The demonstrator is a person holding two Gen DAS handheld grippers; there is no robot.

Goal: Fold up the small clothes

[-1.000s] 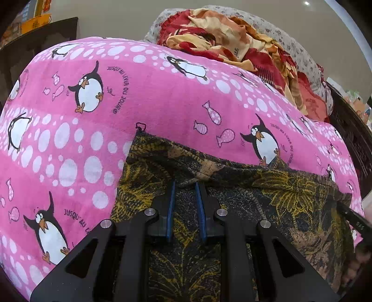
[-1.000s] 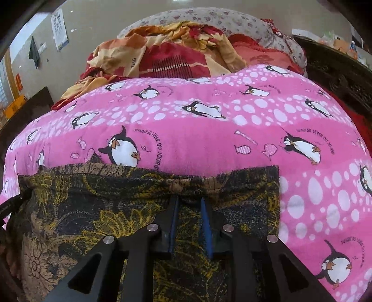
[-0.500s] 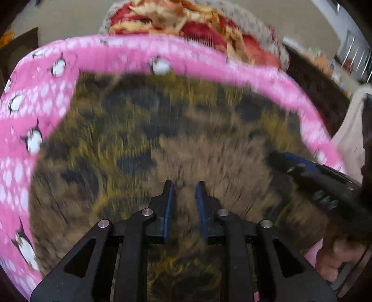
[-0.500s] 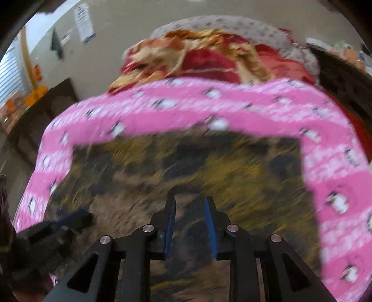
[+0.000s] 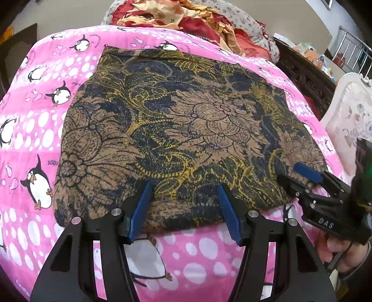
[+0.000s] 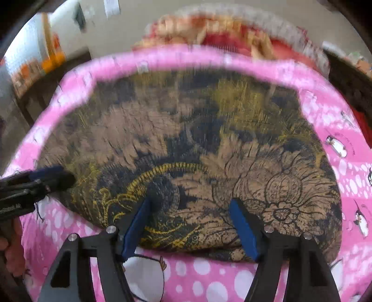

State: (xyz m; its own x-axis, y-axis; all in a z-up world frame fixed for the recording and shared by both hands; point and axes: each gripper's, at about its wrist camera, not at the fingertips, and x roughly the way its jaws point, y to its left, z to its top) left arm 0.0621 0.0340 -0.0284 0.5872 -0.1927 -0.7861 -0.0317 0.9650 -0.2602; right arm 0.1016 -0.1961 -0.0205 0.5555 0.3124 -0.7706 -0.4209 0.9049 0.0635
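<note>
A dark cloth (image 5: 186, 120) printed with brown and yellow flowers lies flat on the pink penguin blanket (image 5: 41, 130). My left gripper (image 5: 184, 185) hovers over the cloth's near edge. Its jaws are opening, the blue pads stand wide apart and grip nothing. My right gripper (image 6: 190, 202) is over the same near edge further right, its jaws also opening with only flat cloth (image 6: 186, 144) beneath. Each gripper shows in the other's view: the right gripper (image 5: 296, 176) at the cloth's right corner, the left gripper (image 6: 53, 178) at its left corner.
A heap of red and orange bedding (image 5: 186, 16) lies at the far end of the blanket. Dark wooden furniture (image 5: 307, 76) and a white padded chair (image 5: 348, 116) stand to the right. A person's hand (image 5: 337, 251) holds the right gripper's handle.
A second ago both grippers were shut on the cloth's edge. They have since travelled across the bed and spread their jaws, and the cloth now lies flat ahead of them.
</note>
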